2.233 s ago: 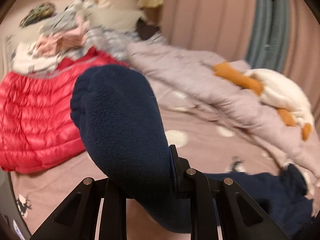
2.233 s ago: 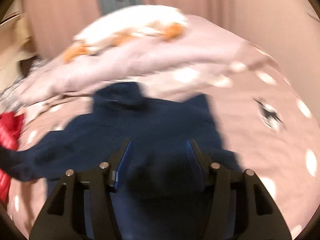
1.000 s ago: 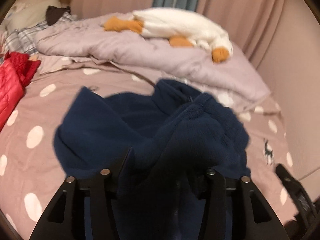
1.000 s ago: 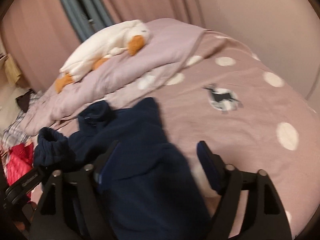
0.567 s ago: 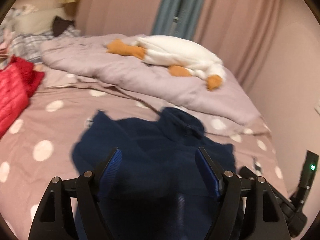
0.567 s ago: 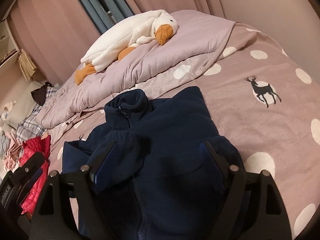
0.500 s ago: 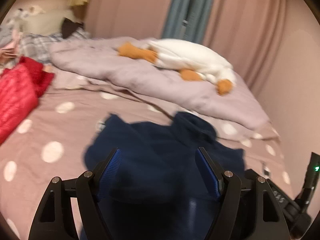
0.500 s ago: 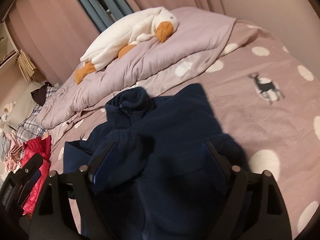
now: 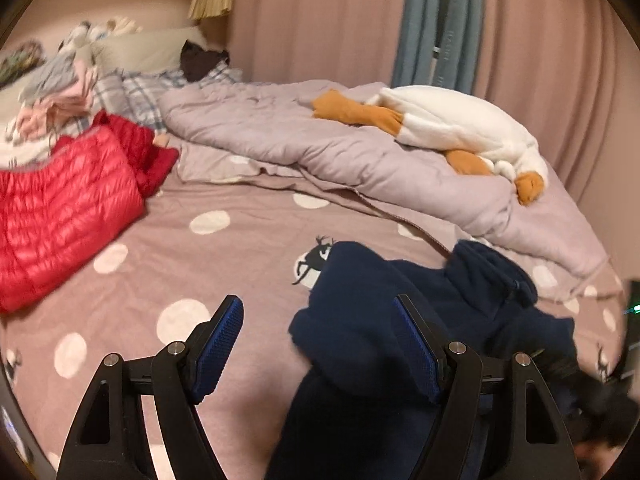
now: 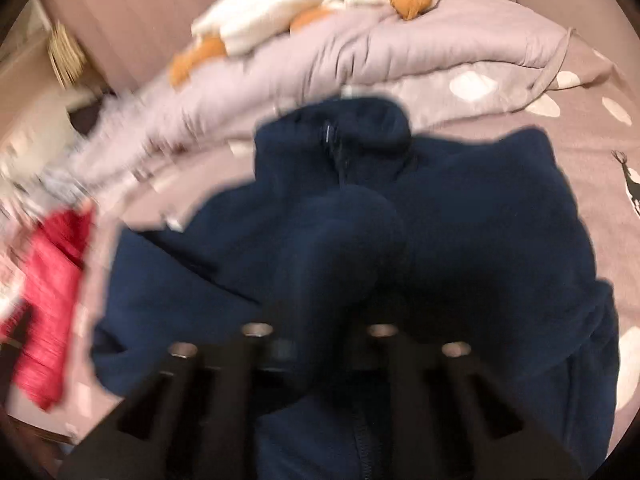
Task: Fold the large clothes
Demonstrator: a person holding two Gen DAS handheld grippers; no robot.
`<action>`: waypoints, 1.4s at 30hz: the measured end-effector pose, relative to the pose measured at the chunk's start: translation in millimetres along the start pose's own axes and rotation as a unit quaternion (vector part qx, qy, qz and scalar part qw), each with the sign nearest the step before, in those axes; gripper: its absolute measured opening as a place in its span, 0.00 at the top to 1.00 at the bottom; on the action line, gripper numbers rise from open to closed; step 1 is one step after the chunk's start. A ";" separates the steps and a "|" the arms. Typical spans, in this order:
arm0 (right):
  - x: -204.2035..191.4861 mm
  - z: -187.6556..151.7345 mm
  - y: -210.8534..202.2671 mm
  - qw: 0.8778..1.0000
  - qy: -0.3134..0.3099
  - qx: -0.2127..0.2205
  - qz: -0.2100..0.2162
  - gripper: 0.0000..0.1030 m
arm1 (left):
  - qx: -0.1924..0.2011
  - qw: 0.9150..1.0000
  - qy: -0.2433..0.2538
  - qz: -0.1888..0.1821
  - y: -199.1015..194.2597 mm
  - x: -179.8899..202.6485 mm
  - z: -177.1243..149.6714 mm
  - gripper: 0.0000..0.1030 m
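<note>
**Two wrist views over one bed**

The left wrist camera looked down across the bed (image 9: 248,256) toward the curtain (image 9: 312,20). The right sat closer — tilted steeply onto the navy fleece (image 10: 460,240). Both shared the fleece (image 9: 372,300), the duvet and the plush goose (image 9: 452,128).

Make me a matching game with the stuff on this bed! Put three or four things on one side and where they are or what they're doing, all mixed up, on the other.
Things:
1. navy fleece jacket
2. red puffer jacket
3. goose plush
4. left gripper

Places or states:
A. lying on top of the rumpled lilac duvet
B. open, nothing between its pads
C. at the left side of the bed, near a clothes pile
D. spread on the polka-dot sheet, collar toward the duvet

Pairs: 1-D, 2-C, 3-A, 4-B
</note>
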State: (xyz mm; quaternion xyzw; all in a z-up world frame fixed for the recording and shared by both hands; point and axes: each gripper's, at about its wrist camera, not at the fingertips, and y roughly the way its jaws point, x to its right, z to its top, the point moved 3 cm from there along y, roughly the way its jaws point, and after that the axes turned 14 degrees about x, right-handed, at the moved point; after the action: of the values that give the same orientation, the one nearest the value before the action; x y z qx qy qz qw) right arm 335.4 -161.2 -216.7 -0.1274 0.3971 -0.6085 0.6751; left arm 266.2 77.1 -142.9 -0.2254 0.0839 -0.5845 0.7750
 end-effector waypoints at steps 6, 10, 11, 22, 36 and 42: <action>23.6 40.9 -72.3 0.984 -0.042 0.165 0.045 0.77 | 0.017 0.999 0.000 -0.038 3.5 20.2 -8.9 0.27; 95.3 7.6 -60.7 0.994 0.006 0.093 -0.058 0.37 | -0.022 0.999 0.017 -0.028 21.7 28.8 -34.0 0.27; 116.7 1.0 -58.2 0.993 0.037 0.071 -0.083 0.36 | -0.033 0.999 0.015 -0.029 25.4 29.3 -40.4 0.27; 80.9 25.4 -96.7 0.988 -0.022 0.141 -0.061 0.35 | 0.020 0.996 0.082 -0.028 34.1 46.6 -44.0 0.38; 108.2 -25.3 -74.1 0.988 -0.046 0.112 -0.094 0.38 | 0.018 0.994 0.079 -0.071 20.8 43.2 -63.6 0.45; 141.0 -52.0 -33.2 0.990 -0.014 0.077 -0.118 0.18 | -0.046 0.995 0.061 -0.067 64.0 29.2 -104.6 0.27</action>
State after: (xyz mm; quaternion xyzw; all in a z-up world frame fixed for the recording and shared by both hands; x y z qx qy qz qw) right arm 267.6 -282.7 -282.6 -0.1293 0.3213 -0.7109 0.6121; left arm 289.4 37.0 -260.2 -0.2298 0.1427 -0.6430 0.7165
